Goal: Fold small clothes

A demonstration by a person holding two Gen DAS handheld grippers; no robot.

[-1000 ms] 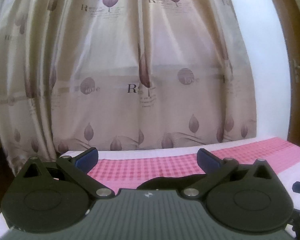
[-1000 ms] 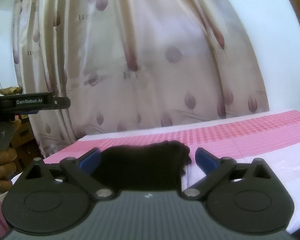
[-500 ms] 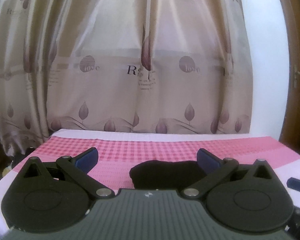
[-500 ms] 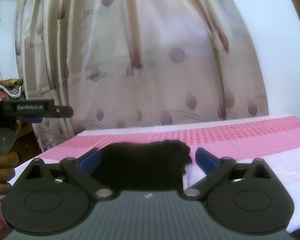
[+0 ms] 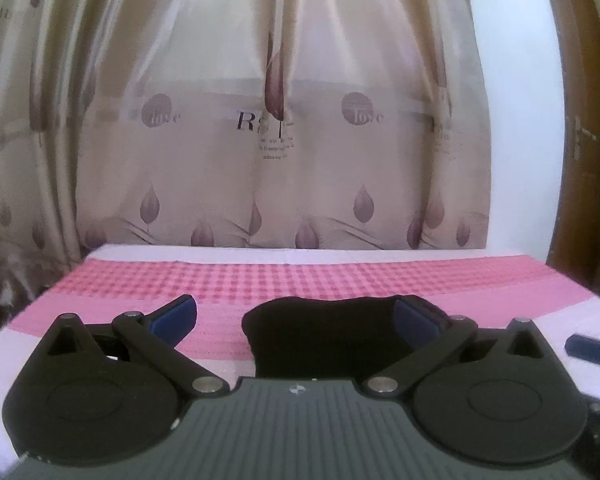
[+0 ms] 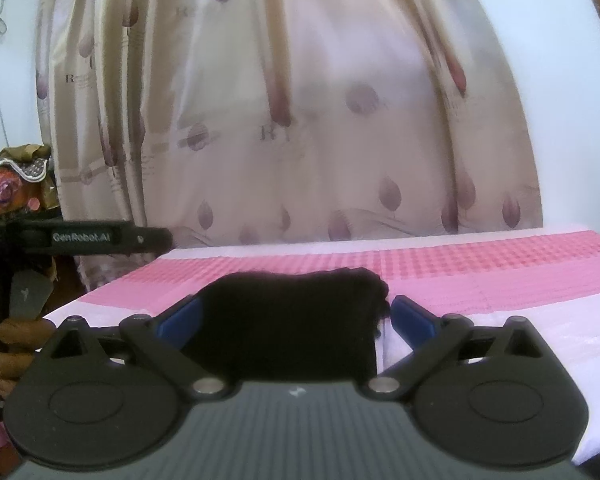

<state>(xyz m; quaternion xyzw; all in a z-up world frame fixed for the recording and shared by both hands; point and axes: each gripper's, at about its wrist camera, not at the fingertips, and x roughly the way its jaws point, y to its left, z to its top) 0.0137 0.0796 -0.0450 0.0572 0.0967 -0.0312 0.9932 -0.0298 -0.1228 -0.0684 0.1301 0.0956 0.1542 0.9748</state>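
Note:
A small black garment (image 5: 324,332) lies bunched on the pink checked cloth (image 5: 260,280) of the table. In the left wrist view it sits ahead of my left gripper (image 5: 296,316), toward its right finger; the jaws are wide apart with nothing held. In the right wrist view the same black garment (image 6: 292,320) fills the gap ahead of my right gripper (image 6: 296,316), whose blue-padded jaws stand open on either side of it. My left gripper (image 6: 100,238) shows at the left of that view, held by a hand (image 6: 8,344).
A beige leaf-print curtain (image 5: 280,120) hangs behind the table's far edge. A brown door (image 5: 584,140) stands at the right and a white wall (image 6: 560,80) beside it. Patterned fabric clutter (image 6: 16,180) sits at the far left. A dark blue finger tip (image 5: 592,350) shows at the right.
The left wrist view has tilted downward and swung right, so more of the table and the black garment show. The right gripper has hardly moved. Both grippers stay open.

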